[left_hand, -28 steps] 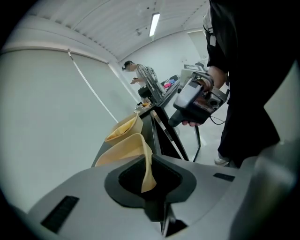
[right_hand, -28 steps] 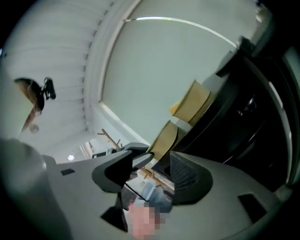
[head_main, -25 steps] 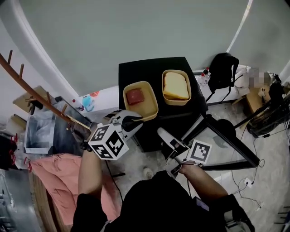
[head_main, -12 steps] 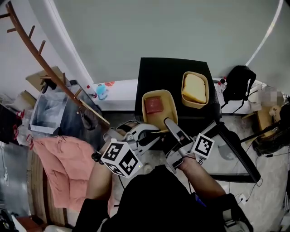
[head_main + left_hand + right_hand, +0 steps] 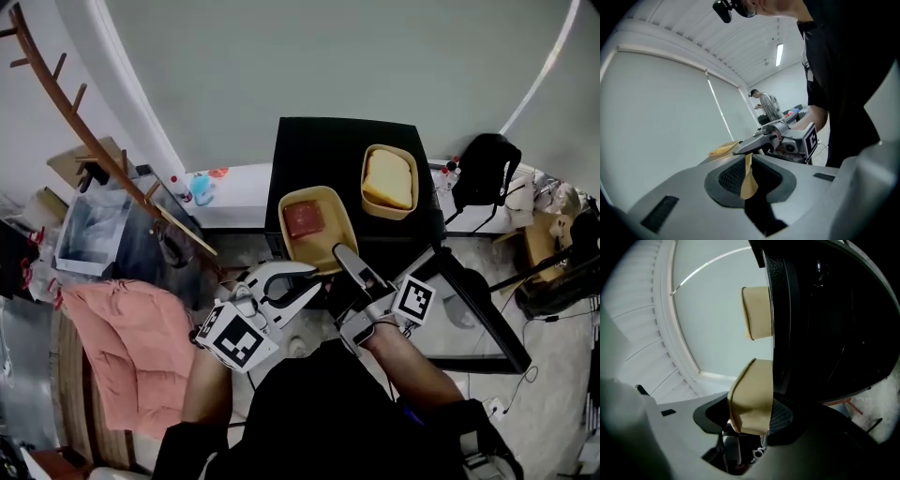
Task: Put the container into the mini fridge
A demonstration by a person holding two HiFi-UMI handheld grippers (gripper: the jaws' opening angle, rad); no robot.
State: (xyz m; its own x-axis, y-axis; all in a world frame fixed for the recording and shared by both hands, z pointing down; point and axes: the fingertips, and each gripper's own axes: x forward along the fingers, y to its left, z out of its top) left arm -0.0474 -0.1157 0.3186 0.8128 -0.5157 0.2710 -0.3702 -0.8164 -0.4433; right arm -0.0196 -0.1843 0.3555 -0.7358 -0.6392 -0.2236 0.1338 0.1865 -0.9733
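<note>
Two tan containers stand on the black mini fridge (image 5: 328, 150): one with a red block (image 5: 309, 225) overhangs the front edge, and one with a yellow block (image 5: 389, 181) sits further back. My right gripper (image 5: 339, 253) has its jaws over and under the near container's front wall (image 5: 752, 394). They have just been closing, and the wall fills the gap between the pads. My left gripper (image 5: 317, 278) is shut beside it, level with the container (image 5: 723, 149). A thin tan sliver shows in its slit (image 5: 749, 180); I cannot tell what it is.
The fridge's black-framed glass door (image 5: 473, 314) stands swung open at the front right. A wooden coat rack (image 5: 103, 141) and a pink cloth (image 5: 131, 347) are on the left. A black backpack (image 5: 486, 173) is on the right. A person (image 5: 766, 104) stands far back.
My right gripper has come up from the floor side to the near container's front edge and rolled. My left gripper has moved in beside it. The head view has shifted.
</note>
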